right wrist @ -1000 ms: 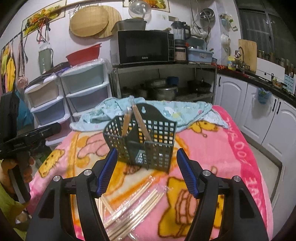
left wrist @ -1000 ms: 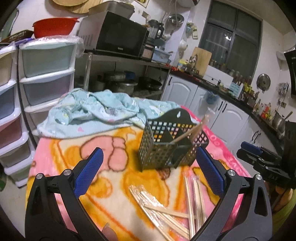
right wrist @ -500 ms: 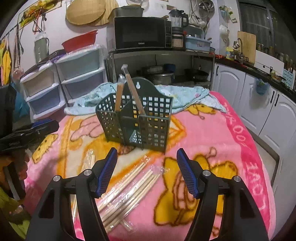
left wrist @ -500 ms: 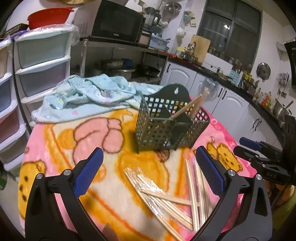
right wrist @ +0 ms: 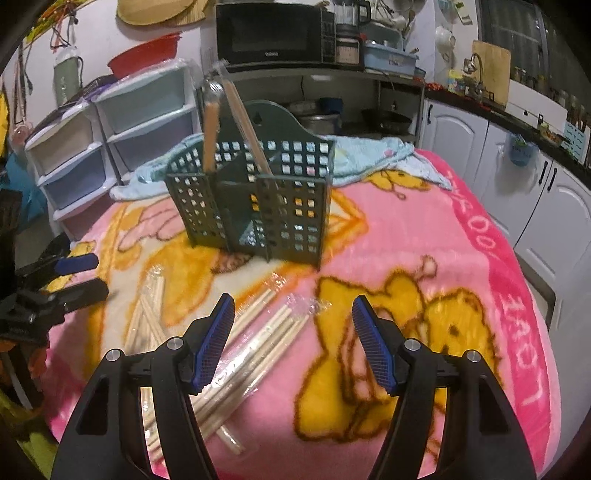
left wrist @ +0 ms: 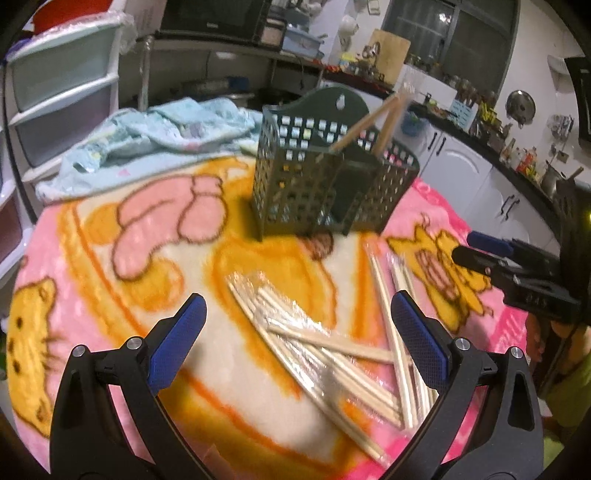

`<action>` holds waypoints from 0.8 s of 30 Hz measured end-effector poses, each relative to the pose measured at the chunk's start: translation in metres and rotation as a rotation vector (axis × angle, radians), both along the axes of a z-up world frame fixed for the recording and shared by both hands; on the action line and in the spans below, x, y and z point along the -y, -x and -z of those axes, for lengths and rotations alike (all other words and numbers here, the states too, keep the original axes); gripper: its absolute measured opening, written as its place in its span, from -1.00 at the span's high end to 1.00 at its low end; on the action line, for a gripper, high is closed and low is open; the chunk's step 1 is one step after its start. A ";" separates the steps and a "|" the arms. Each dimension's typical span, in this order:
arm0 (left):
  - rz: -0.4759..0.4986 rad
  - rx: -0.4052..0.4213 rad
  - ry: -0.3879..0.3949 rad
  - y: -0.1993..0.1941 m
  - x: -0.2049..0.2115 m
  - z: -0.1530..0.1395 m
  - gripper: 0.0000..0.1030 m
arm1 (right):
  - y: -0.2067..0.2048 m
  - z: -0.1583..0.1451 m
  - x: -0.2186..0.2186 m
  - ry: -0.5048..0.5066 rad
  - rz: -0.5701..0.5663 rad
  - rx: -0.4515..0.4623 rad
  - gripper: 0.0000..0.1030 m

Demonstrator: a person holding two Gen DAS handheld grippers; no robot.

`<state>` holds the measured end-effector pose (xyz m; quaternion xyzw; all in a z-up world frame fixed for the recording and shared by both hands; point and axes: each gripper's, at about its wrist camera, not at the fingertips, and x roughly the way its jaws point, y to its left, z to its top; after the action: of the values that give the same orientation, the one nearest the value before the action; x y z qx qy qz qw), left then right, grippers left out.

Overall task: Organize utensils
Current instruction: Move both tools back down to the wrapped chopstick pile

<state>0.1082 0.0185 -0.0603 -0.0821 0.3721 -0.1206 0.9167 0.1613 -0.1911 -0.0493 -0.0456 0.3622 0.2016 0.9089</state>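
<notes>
A dark green perforated utensil holder point(left wrist: 325, 177) point(right wrist: 255, 199) stands on a pink cartoon blanket point(left wrist: 110, 258) point(right wrist: 461, 277), with two wrapped chopstick pairs point(left wrist: 376, 118) point(right wrist: 236, 122) leaning in it. Several plastic-wrapped wooden chopstick pairs point(left wrist: 325, 347) point(right wrist: 251, 343) lie loose on the blanket in front of the holder. My left gripper point(left wrist: 297, 325) is open and empty, hovering over the loose chopsticks. My right gripper point(right wrist: 293, 325) is open and empty, above the ends of the chopsticks. Each gripper shows at the edge of the other view point(left wrist: 517, 266) point(right wrist: 55, 284).
A light blue cloth point(left wrist: 147, 140) point(right wrist: 388, 155) lies bunched behind the holder. Plastic drawer units point(left wrist: 55, 96) point(right wrist: 110, 136) stand at the left, a shelf with a microwave point(right wrist: 273, 33) behind, white kitchen cabinets point(right wrist: 517, 192) at the right.
Both grippers have moved forward and lower toward the blanket. The holder and the loose chopsticks now appear larger and closer. Both stay open.
</notes>
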 end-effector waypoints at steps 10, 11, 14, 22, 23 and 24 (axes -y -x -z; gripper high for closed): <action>0.015 -0.055 0.081 -0.015 -0.008 0.025 -0.15 | -0.020 0.023 0.006 0.022 0.035 -0.060 -0.16; 0.014 -0.068 0.081 -0.018 -0.008 0.027 -0.13 | -0.022 0.025 0.007 0.019 0.036 -0.068 -0.15; 0.011 -0.080 0.085 -0.022 -0.009 0.033 -0.03 | -0.028 0.028 0.007 0.020 0.039 -0.082 -0.10; 0.009 -0.095 0.052 -0.029 -0.009 0.041 0.37 | -0.051 0.043 0.006 0.007 0.051 -0.164 0.10; 0.007 -0.095 0.046 -0.029 -0.008 0.041 0.43 | -0.055 0.046 0.007 0.000 0.054 -0.181 0.13; 0.005 -0.095 0.038 -0.029 -0.009 0.042 0.49 | -0.058 0.048 0.007 -0.004 0.059 -0.194 0.14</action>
<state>0.1377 0.0271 -0.1018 -0.1042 0.4129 -0.1259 0.8960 0.2189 -0.1976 -0.0970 -0.0133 0.4493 0.1792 0.8751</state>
